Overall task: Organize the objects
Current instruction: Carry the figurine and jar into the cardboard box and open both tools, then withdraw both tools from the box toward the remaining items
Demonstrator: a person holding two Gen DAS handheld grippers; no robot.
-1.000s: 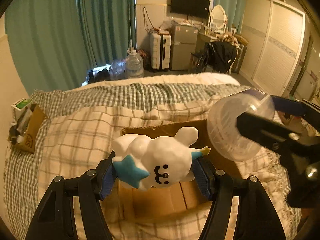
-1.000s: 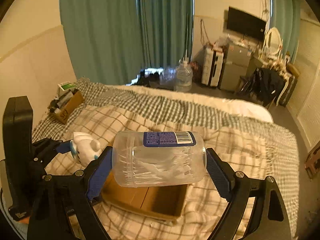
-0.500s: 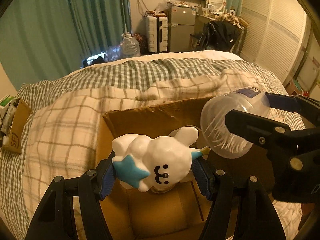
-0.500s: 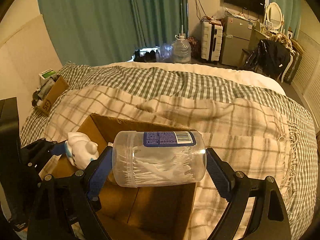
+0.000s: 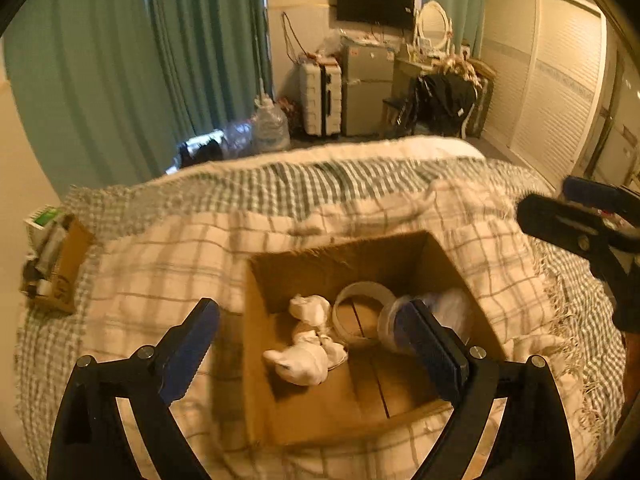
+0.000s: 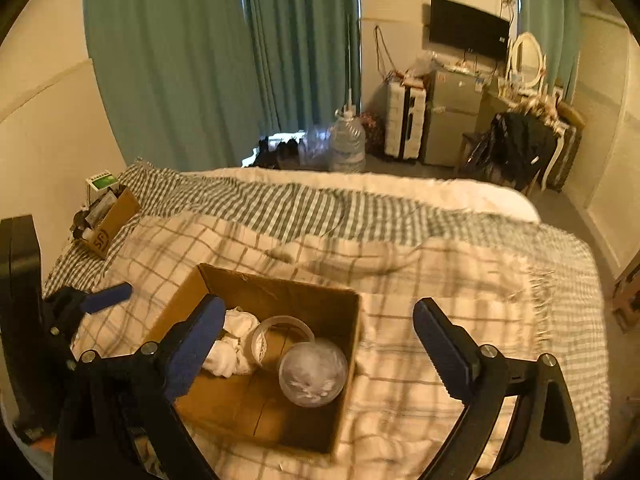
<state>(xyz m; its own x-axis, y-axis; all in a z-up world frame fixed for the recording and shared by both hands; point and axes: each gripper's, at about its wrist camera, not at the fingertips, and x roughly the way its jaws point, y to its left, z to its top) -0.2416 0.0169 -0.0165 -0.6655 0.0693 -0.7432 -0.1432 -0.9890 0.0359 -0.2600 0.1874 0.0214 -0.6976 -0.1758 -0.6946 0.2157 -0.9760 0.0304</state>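
An open cardboard box (image 5: 264,364) (image 6: 348,344) sits on the plaid bed. Inside lie the white cloud toy (image 5: 308,350) (image 6: 232,344), a clear round ring or lid (image 5: 362,312) (image 6: 280,336), and the clear plastic jar of white picks (image 5: 428,316) (image 6: 313,373) on its side. My left gripper (image 5: 310,346) is open and empty above the box's near left part. My right gripper (image 6: 318,346) is open and empty above the box's right side; it also shows at the right edge of the left wrist view (image 5: 580,224).
A small cardboard box of items (image 5: 56,264) (image 6: 106,220) sits at the bed's left edge by the wall. The plaid blanket (image 6: 440,280) covers the bed. Beyond the bed are water bottles (image 6: 346,146), a suitcase, a fridge and a chair with clothes.
Both grippers opened. The cloud toy and the jar dropped into the cardboard box. Both grippers have drawn up and back from the box.
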